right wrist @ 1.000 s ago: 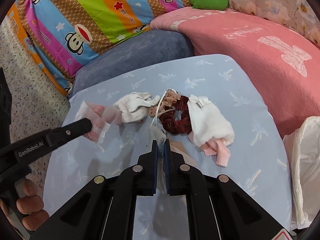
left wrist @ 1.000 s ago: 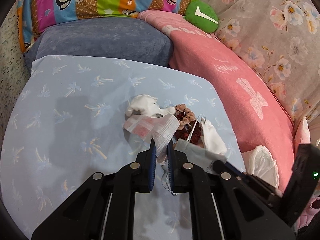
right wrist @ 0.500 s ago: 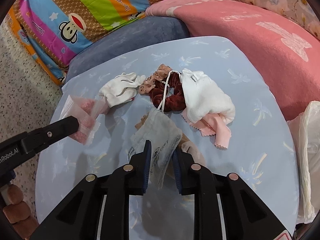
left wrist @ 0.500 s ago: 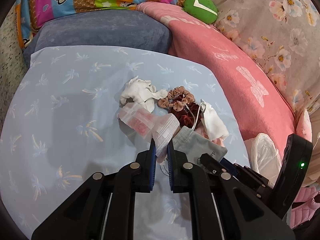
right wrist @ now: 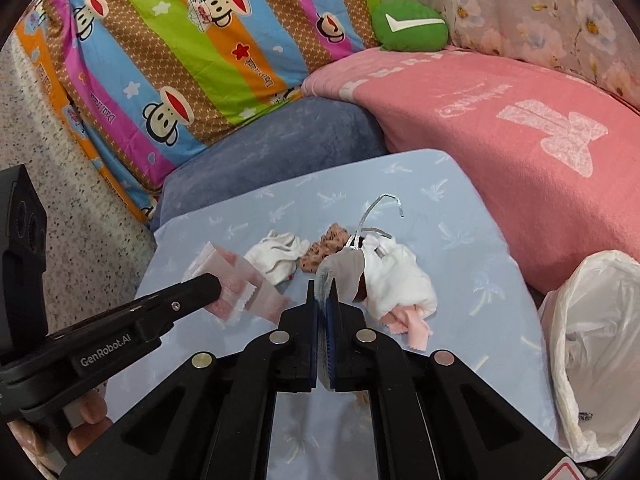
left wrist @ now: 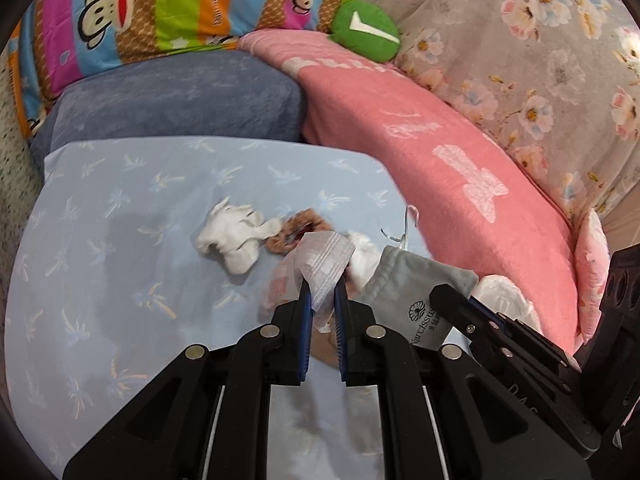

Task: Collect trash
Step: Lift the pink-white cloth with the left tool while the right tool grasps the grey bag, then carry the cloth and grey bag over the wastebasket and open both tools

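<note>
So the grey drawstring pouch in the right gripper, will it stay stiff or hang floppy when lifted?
Probably floppy: the grey pouch folds and sags from the right gripper. It looks light and flat. Its silver cord dangles loose and might snag.

The grey pouch (left wrist: pixel 416 292) read "Narcissus", the left gripper (right wrist: pixel 120 344) bore "GenRobot.AI", and the striped pillow (right wrist: pixel 192 40) showed partly legible cursive.

Trash items: clear plastic packet and grey drawstring pouch

You see the plastic packet (left wrist: pixel 326 266) raised off the blue cloth, clamped at its lower edge. The grey pouch (right wrist: pixel 344 270) hangs pinched by one edge, silver cord (right wrist: pixel 374 210) sticking upward.
</note>
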